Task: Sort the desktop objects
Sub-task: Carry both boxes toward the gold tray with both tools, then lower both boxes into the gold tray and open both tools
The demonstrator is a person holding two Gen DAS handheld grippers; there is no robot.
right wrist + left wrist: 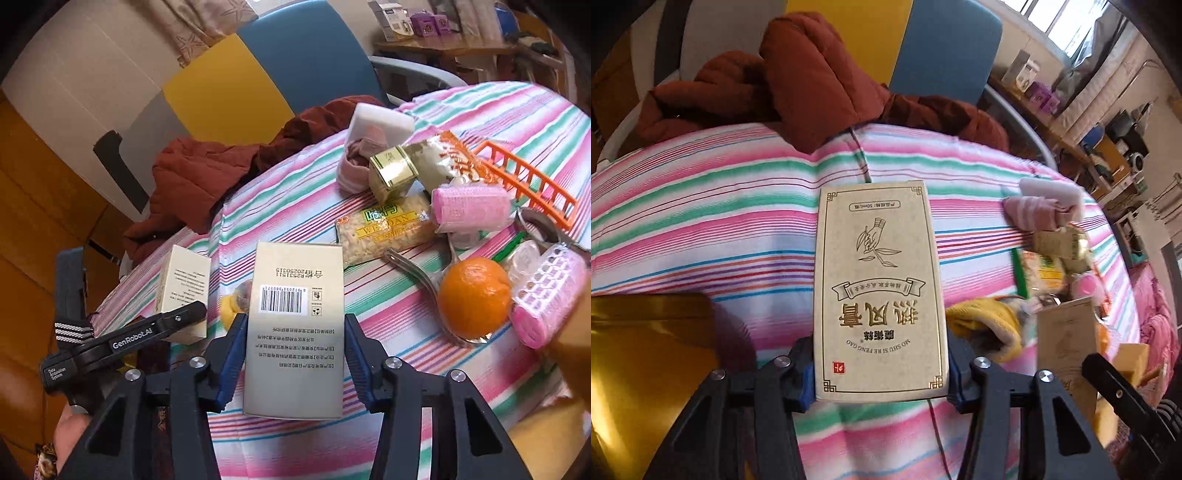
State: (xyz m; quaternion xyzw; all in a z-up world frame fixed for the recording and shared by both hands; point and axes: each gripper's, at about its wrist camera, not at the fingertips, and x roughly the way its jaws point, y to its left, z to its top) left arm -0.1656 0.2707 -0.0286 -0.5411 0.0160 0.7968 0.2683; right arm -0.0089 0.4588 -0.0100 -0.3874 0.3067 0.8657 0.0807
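Holding one cream box each: the left hand-held gripper [881, 373] is clamped on a box [879, 288] printed face up, the right hand-held gripper [291, 362] clamped on a box [295, 325] barcode side up. Step looks like mid-sort, pairing boxes. Next move needs a drop spot. Ahead of the left, bare striped worktop [720, 229]; right of the right, clutter: orange [474, 295], pink rollers [471, 208]. Worktop edge lies close on the left.
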